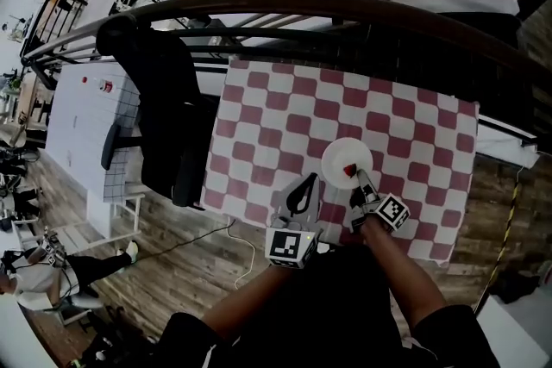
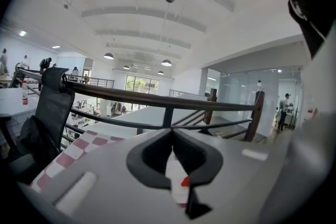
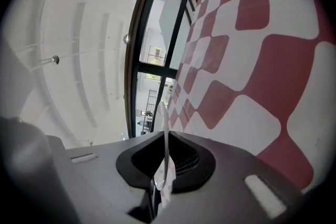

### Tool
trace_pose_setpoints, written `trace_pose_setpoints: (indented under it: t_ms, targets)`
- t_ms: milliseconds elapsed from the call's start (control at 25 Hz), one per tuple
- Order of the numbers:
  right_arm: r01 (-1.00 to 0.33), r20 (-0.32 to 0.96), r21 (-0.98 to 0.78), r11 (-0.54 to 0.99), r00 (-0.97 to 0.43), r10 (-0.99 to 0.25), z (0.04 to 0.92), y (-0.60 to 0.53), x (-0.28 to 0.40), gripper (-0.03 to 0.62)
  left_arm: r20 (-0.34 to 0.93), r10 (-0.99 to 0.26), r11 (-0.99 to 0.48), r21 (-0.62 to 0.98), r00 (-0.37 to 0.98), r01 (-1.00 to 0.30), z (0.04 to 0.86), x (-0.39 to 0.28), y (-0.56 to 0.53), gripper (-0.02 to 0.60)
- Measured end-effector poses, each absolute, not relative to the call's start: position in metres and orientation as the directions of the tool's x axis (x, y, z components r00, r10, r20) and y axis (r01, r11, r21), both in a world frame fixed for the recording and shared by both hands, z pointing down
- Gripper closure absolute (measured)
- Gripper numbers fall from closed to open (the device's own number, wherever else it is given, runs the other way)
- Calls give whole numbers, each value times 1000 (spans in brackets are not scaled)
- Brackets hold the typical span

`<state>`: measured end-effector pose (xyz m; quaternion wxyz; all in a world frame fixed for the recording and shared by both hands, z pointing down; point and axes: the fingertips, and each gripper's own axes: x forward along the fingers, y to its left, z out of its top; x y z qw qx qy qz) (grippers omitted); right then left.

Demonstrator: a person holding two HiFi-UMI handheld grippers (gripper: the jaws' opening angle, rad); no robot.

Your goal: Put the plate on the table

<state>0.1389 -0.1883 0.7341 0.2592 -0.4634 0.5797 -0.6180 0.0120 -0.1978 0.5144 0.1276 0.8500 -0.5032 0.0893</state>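
Note:
A round white plate (image 1: 345, 152) hangs over the right half of the red-and-white checked table (image 1: 285, 108). My right gripper (image 1: 351, 171) is shut on the plate's near rim. In the right gripper view the plate (image 3: 164, 134) shows edge-on as a thin white line between the jaws of that gripper (image 3: 161, 176), with the checked cloth (image 3: 252, 60) a little way off beside it. I cannot tell whether the plate touches the cloth. My left gripper (image 1: 306, 183) hovers at the table's front edge, left of the plate. Its jaws meet with nothing held (image 2: 176, 176).
A black office chair (image 1: 164, 116) stands against the table's left side. A dark curved railing (image 1: 345, 4) runs behind the table's far edge. A white cabinet (image 1: 86, 125) and a person (image 1: 34, 271) are on the wooden floor at the left.

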Motion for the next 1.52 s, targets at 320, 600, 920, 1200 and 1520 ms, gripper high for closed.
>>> trace_pose_setpoints:
  t_ms: [320, 600, 920, 1200, 1520]
  targets:
    - [-219, 343, -935, -277, -378, -860, 766, -191, 140, 577, 298, -841, -434, 127, 452, -892, 518, 9, -196, 572]
    - [-245, 365, -927, -286, -396, -843, 788, -193, 132, 577, 312, -864, -379, 113, 395, -919, 519, -14, -190, 572]
    - [-248, 420, -905, -346, -384, -822, 803, -189, 131, 576, 325, -876, -343, 98, 355, -934, 523, -35, -185, 572]
    - [-252, 495, -868, -427, -403, -770, 812, -188, 129, 572, 325, -880, -328, 109, 345, -938, 524, -52, -185, 572]
    - [-383, 599, -797, -467, -394, -697, 807, -173, 126, 465, 309, -877, -349, 118, 369, -930, 516, -55, -179, 572]
